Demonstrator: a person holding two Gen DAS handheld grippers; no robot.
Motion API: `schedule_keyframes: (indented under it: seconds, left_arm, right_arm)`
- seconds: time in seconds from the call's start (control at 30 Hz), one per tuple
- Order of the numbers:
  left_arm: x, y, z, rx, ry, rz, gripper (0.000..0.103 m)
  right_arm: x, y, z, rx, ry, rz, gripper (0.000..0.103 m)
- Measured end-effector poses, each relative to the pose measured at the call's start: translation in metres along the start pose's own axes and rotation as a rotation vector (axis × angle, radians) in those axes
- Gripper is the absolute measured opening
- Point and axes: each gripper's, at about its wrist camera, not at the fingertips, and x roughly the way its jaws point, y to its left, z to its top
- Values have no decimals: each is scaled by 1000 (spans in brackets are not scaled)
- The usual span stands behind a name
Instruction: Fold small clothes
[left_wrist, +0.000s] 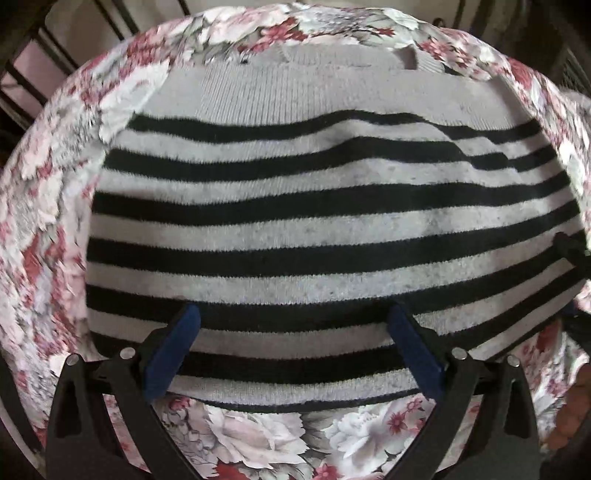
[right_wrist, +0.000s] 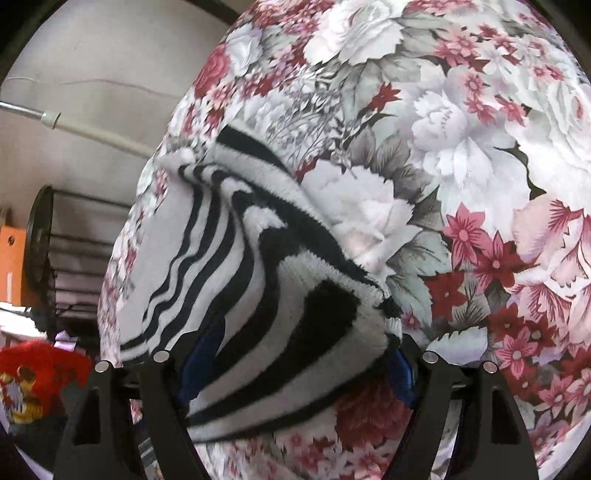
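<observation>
Floral cloth under striped garment, pale wall behind

The knitted garment has black and light grey stripes, with a plain grey band at 12 o'clock. The cloth under it shows pink, red and white flowers with grey leaves. The pads are dark blue.

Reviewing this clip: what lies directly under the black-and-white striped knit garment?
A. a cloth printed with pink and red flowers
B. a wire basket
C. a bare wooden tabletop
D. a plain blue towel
A: the floral cloth shows on all sides around the striped garment in both wrist views.
</observation>
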Motion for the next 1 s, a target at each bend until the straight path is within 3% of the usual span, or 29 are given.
schedule_keyframes:
  seconds: [0.03,0.07,0.2,0.37,0.57,0.8,1.0]
  left_arm:
    - [-1,4,0,-16,6,-15,99]
    - [-2,6,0,-26,7,-21,99]
    - [-11,13,0,-21,-14,5,99]
    - [-22,33,-1,-49,-30,9,99]
    - [-41,73,-2,-123,-68,-6,99]
    - [-60,134,-11,-197,-99,-13,99]
    - [-55,188,-23,-279,-83,11,99]
  right_arm:
    - [-2,2,-1,-7,-21,-25,56]
    - [-5,6,-3,-31,-47,-49,45]
    - [-14,27,-6,-84,-80,-45,29]
    - [-27,75,-17,-200,-134,-69,27]
    - [-37,137,-39,-283,-160,-6,26]
    - [-22,224,-95,-447,-111,75,26]
    - [19,266,-145,-580,-46,62,26]
